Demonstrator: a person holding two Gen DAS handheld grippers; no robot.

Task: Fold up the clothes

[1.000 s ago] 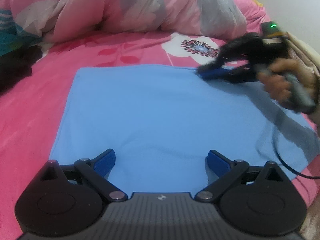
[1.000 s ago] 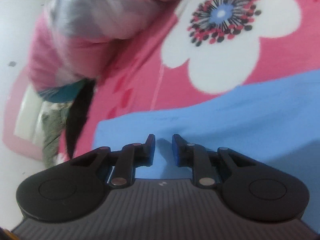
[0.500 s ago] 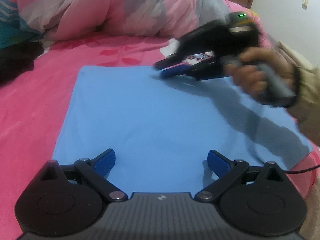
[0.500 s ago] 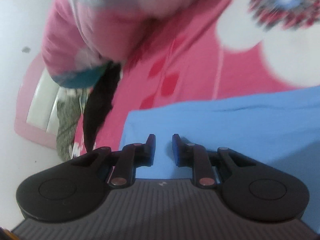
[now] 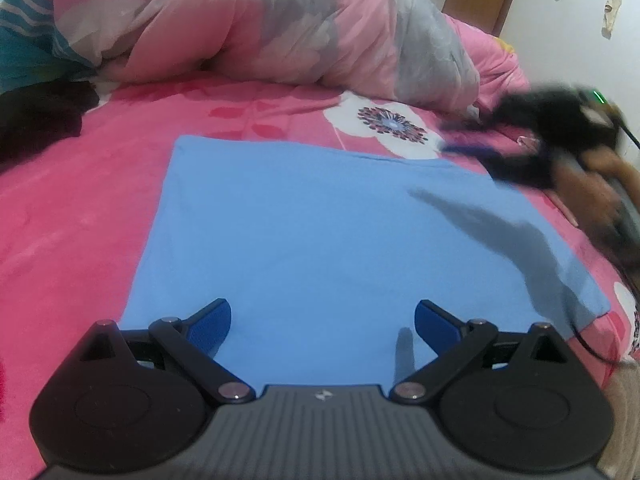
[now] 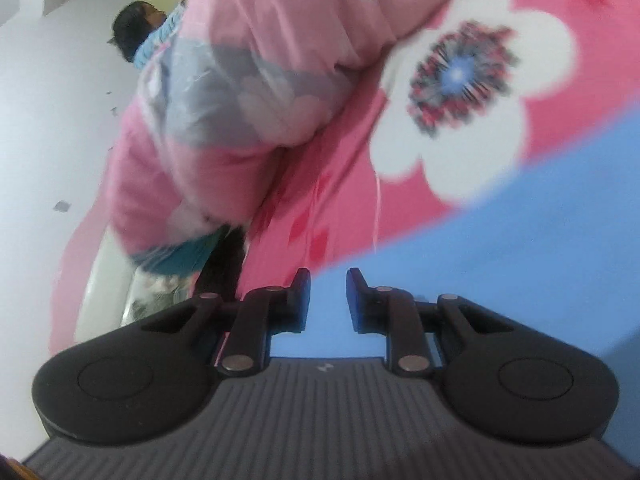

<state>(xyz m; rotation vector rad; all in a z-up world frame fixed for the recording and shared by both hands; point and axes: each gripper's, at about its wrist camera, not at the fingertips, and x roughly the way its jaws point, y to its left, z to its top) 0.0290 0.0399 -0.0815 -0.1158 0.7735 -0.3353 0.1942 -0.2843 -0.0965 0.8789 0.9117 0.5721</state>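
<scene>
Blue cloth [image 5: 320, 232], a folded rectangle, lies flat on the pink flowered bed [image 5: 80, 208], edges fairly square. Differs from a second ago only at the far right corner: right gripper [image 6: 328, 292], then low on that edge, now lifted off and drawn back toward the bed's right side, blurred, jaws just eased slightly wider to a narrow gap, nothing between them. Suggests smoothing done, next fold not begun. Left gripper [image 5: 322, 316] hovers over the near edge, spread wide, empty. No containers visible; only a bunched pink quilt [image 5: 280, 28] behind and dark clothes [image 5: 40, 116] at the left.
</scene>
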